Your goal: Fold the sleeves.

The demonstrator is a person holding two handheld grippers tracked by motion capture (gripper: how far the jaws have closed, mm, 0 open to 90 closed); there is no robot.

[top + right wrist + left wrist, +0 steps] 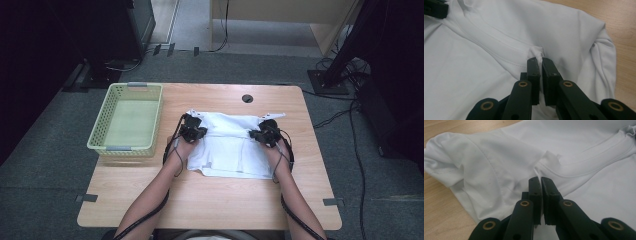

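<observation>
A white shirt (pixel 227 145) lies spread on the middle of the wooden table (pixel 215 200). My left gripper (pixel 192 129) rests on the shirt's left side, my right gripper (pixel 267 133) on its right side. In the left gripper view the black jaws (pixel 540 179) are shut, with a fold of the shirt (pixel 579 142) pinched at their tips near a stitched seam. In the right gripper view the jaws (pixel 540 60) are shut on a small bunched peak of the shirt (pixel 474 62) beside its seam. The folded sleeve edges lie on the wood at either side.
A pale green plastic basket (pixel 106 112) stands at the table's left back corner, and nothing shows inside it. A round cable hole (pixel 247 98) sits near the far edge. Bare wood runs along the table's front. Cables and dark stands lie on the floor beyond.
</observation>
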